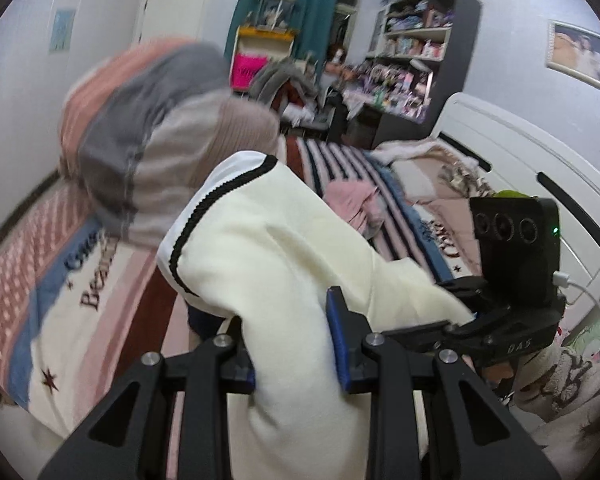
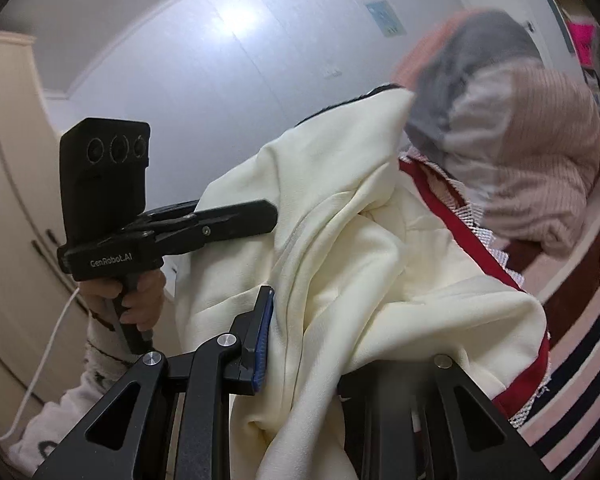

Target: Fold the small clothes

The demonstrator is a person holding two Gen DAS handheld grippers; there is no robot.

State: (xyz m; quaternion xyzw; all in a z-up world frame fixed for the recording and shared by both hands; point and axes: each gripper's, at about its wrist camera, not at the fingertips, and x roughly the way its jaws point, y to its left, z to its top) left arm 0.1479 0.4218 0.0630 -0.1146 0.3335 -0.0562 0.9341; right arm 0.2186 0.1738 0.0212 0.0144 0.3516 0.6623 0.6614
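Observation:
A cream garment [image 1: 268, 248] with black-and-white trim and a red lace-edged lining [image 2: 452, 216] hangs in the air between both grippers above the bed. My left gripper [image 1: 296, 352] is shut on the cream garment, cloth filling the gap between its blue pads [image 1: 338, 340]. My right gripper [image 2: 320, 344] is shut on the same garment [image 2: 360, 248]; cloth drapes over and hides its right finger. The right gripper body shows in the left wrist view [image 1: 512, 280], the left one in the right wrist view [image 2: 112, 216]. A striped pink, grey and beige knit [image 1: 148, 120] hangs blurred behind it.
A bed with a pink, blue and white blanket [image 1: 60, 280] lies below. A pink cloth [image 1: 352, 204] lies on striped bedding. A dark crowded shelf unit [image 1: 416, 60] stands at the back. A white headboard [image 1: 540, 184] is at the right.

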